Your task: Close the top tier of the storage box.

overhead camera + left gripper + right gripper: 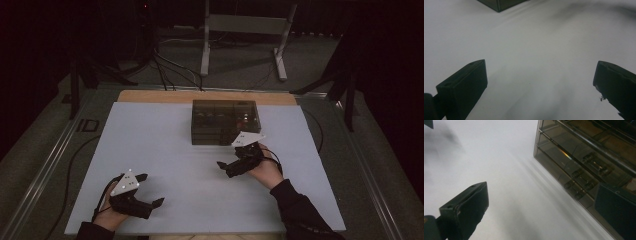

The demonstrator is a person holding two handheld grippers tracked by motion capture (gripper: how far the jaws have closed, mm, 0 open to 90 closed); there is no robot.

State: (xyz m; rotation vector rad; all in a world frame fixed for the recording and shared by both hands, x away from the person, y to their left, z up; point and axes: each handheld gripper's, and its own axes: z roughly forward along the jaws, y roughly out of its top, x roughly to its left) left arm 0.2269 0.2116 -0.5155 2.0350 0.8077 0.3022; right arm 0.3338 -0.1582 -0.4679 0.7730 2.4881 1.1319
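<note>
Seen from above, a person sits at a table covered by a pale white board (165, 150), with both forearms coming in from the near edge and a black two-jaw gripper in each hand. Toward the far middle of the board stands a smoky, see-through plastic drawer box (224, 121), its front facing the person. The right gripper (226, 167) is held low over the board just in front of the box's near right corner, close to it but not touching; its jaws stand spread apart with nothing between them. In the right gripper view the box (584, 167) rises beside the right-hand jaw, showing stacked shallow drawers with small dark handles along the front. The left gripper (151, 190) rests near the front left part of the board, well apart from the box, and its jaws are also spread wide and empty. In the left gripper view the bare board (536, 57) lies between the two jaws, and only a dark corner of the box (499, 3) appears at the top edge. Beyond the table the room is dark, with cables and a metal stand (245, 35) on the floor.
</note>
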